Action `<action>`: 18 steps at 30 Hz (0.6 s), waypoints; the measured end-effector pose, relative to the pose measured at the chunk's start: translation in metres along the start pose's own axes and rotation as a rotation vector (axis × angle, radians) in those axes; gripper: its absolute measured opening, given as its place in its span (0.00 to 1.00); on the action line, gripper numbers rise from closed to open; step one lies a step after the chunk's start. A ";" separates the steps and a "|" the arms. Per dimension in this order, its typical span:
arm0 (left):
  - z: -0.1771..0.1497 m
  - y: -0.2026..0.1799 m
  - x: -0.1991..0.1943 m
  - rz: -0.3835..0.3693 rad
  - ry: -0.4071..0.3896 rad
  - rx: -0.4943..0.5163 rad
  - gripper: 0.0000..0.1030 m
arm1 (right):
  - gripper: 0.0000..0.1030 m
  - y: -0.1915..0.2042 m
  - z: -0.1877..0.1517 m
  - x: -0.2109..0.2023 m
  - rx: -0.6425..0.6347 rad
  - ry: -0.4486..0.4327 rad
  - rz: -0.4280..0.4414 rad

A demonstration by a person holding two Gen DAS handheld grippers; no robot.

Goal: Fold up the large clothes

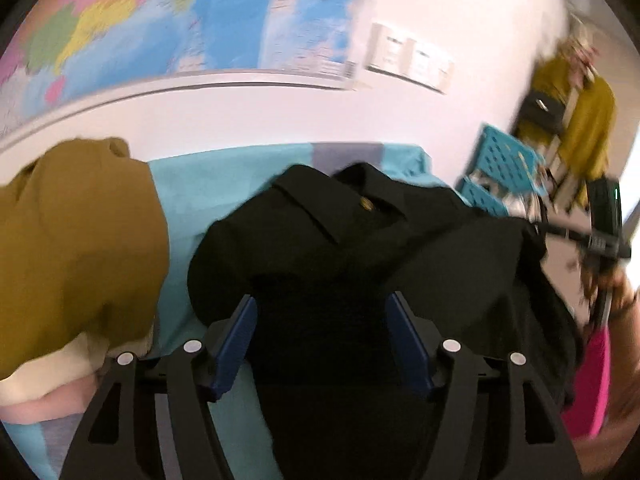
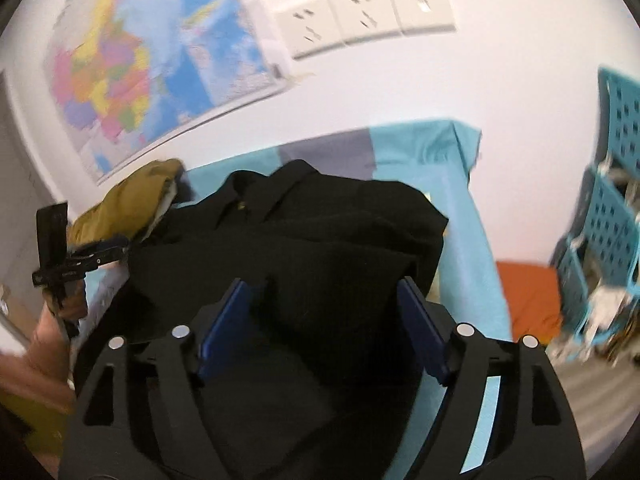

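A black collared garment [image 1: 360, 240] with a small gold button lies bunched on a table covered by a light blue cloth [image 1: 208, 188]. My left gripper [image 1: 322, 304] is open, its blue-padded fingers [image 1: 240, 336] spread just above the near part of the black garment, holding nothing. My right gripper [image 2: 324, 288] is also open over the same black garment [image 2: 304, 224], empty. The right gripper shows at the right edge of the left wrist view [image 1: 600, 236]; the left one shows at the left of the right wrist view [image 2: 76, 260].
A mustard-yellow garment [image 1: 76, 248] lies piled on lighter clothes at the table's left [image 2: 128, 204]. Turquoise perforated baskets [image 2: 608, 220] stand to the right of the table, with an orange item [image 2: 528, 300] below. A map [image 2: 152, 64] and sockets [image 2: 368, 16] are on the wall behind.
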State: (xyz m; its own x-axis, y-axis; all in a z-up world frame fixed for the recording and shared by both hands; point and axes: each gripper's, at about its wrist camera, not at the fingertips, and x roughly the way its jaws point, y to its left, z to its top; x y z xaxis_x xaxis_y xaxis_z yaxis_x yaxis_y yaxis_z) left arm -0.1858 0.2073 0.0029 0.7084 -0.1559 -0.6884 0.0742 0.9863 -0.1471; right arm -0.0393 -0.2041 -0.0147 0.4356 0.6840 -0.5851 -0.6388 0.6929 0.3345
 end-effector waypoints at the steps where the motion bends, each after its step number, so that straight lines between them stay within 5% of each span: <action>1: -0.004 -0.003 -0.001 -0.006 0.009 0.019 0.63 | 0.76 0.006 -0.004 -0.004 -0.045 -0.004 -0.006; 5: -0.018 -0.016 0.012 -0.011 0.064 0.089 0.63 | 0.77 0.021 -0.019 0.009 -0.148 0.047 -0.038; 6: -0.018 -0.017 0.017 -0.009 0.072 0.091 0.63 | 0.70 0.021 -0.022 0.019 -0.158 0.073 -0.060; 7: -0.017 -0.017 0.025 -0.001 0.084 0.086 0.63 | 0.59 0.021 -0.023 0.027 -0.159 0.085 -0.066; 8: -0.015 -0.015 0.031 0.007 0.092 0.080 0.63 | 0.27 0.020 -0.023 0.035 -0.148 0.111 -0.053; 9: -0.013 -0.015 0.038 0.029 0.100 0.077 0.60 | 0.11 0.020 -0.023 0.038 -0.135 0.124 -0.043; 12: -0.006 -0.011 0.041 0.082 0.094 0.069 0.43 | 0.03 0.020 -0.014 0.012 -0.082 0.067 0.092; 15: 0.007 0.003 0.033 0.090 0.061 0.014 0.37 | 0.03 0.023 0.001 -0.029 -0.053 -0.031 0.198; 18: 0.026 0.015 0.033 0.115 0.031 -0.026 0.36 | 0.03 0.011 0.028 -0.047 0.006 -0.109 0.181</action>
State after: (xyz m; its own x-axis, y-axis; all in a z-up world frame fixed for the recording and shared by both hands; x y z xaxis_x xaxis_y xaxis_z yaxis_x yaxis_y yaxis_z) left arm -0.1431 0.2177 -0.0041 0.6890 -0.0441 -0.7234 -0.0247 0.9961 -0.0842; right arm -0.0495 -0.2223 0.0377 0.3805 0.8178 -0.4317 -0.7093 0.5576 0.4313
